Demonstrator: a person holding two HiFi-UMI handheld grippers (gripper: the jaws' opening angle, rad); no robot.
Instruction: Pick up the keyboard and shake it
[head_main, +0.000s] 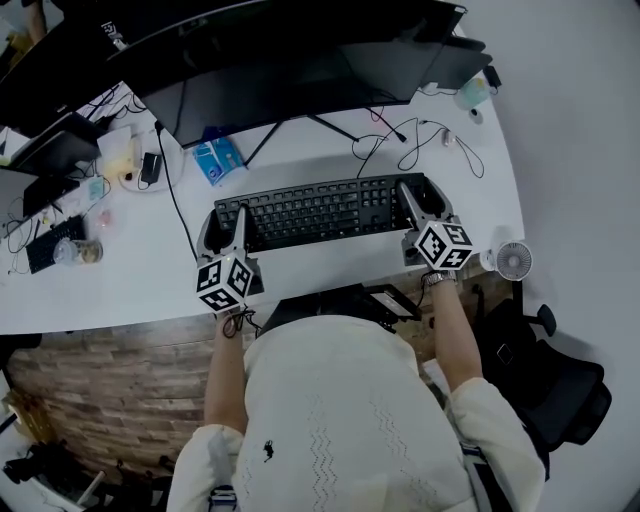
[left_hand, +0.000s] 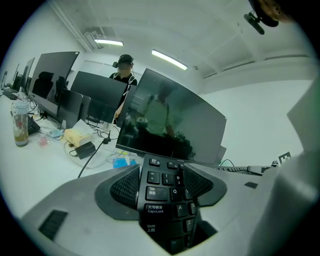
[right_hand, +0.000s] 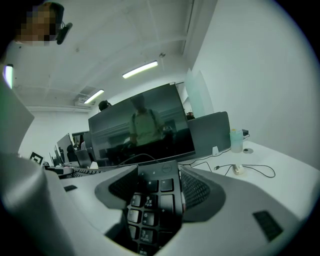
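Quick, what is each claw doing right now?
Left gripper: closed on the keyboard's left end.
Right gripper: closed on the keyboard's right end.

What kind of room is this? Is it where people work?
Probably an office: a keyboard and a big monitor at a long white desk, more monitors lined up beyond, and a black swivel chair.

Bright ceiling strip lights, fisheye-warped edges
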